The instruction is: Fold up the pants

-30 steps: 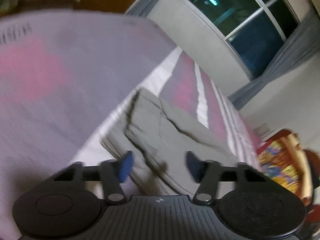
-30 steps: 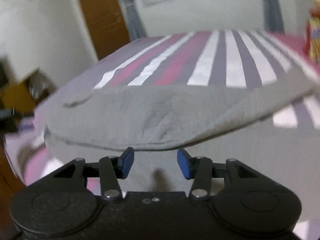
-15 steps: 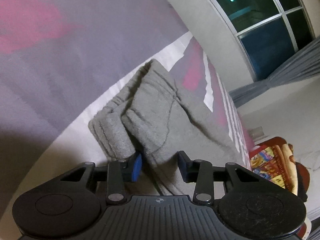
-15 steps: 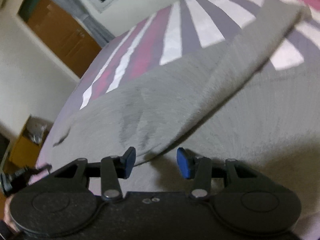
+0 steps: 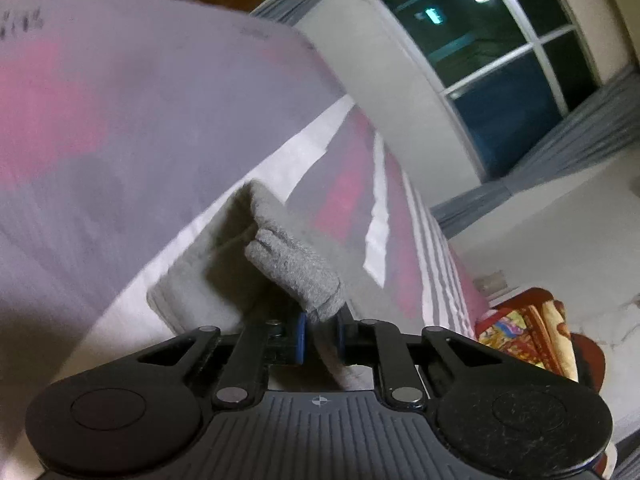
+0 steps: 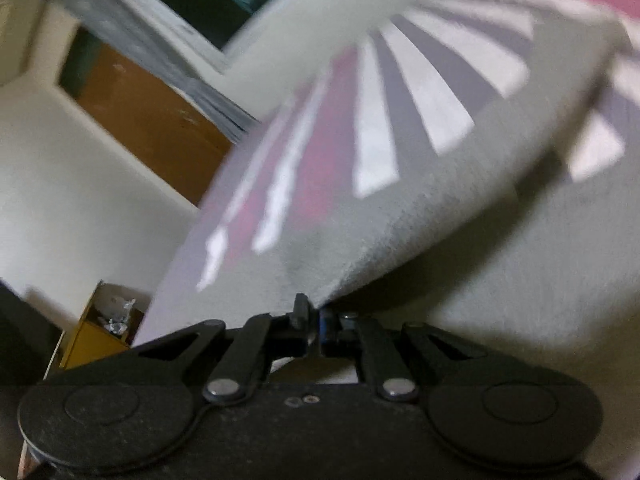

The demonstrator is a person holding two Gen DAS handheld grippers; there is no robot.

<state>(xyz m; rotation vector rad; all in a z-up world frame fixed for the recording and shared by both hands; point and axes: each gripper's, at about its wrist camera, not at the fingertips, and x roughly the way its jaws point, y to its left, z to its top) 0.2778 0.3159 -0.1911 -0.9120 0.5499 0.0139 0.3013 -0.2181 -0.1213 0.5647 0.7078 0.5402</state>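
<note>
Grey fleece pants (image 5: 292,268) lie on a bed with a purple, pink and white striped cover (image 5: 120,120). In the left wrist view my left gripper (image 5: 319,338) is shut on a bunched, ribbed end of the pants, lifted a little off the bed. The right wrist view shows my right gripper (image 6: 313,320) shut on a thin edge of the pants (image 6: 400,220), whose upper layer rises from the jaws over a lower grey layer (image 6: 520,280). The far end of the pants is blurred.
A dark window (image 5: 492,68) with grey curtains lies beyond the bed. A colourful patterned blanket (image 5: 528,336) sits at the right. A brown door (image 6: 140,112) and a yellow box (image 6: 96,332) stand left of the bed (image 6: 380,132).
Both grippers went from open to shut on the pants. The left one now pinches the ribbed end and has raised it. The right wrist has rolled, tilting its view.
</note>
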